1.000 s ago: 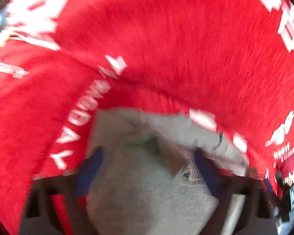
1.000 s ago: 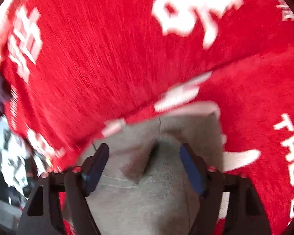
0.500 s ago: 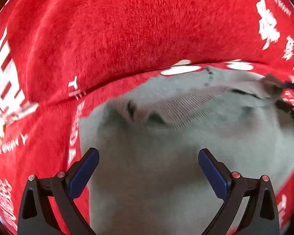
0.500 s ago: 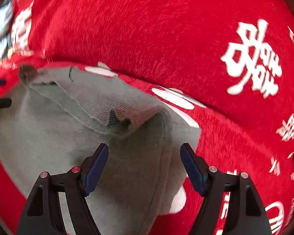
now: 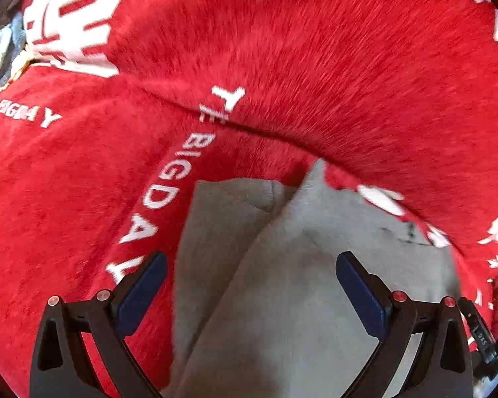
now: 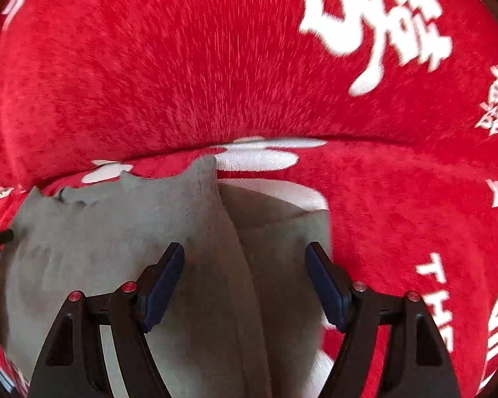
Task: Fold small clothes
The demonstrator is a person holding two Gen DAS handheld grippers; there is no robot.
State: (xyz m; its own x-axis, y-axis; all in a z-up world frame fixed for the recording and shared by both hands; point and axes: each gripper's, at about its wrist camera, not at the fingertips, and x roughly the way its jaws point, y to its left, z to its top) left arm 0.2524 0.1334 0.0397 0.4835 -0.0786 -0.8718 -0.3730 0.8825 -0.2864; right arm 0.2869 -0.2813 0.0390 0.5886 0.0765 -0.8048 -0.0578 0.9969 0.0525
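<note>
The grey garment (image 5: 282, 282) lies folded on the red plush blanket (image 5: 282, 49) with white lettering. Left tongs (image 5: 249, 282) are spread above it, gripping nothing. Right tongs (image 6: 244, 275) are likewise spread over the garment's fold ridge (image 6: 222, 219).

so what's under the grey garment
A red blanket with white lettering shows all around the grey garment. Whatever lies beneath the garment's middle is covered, though probably the same blanket.
</note>
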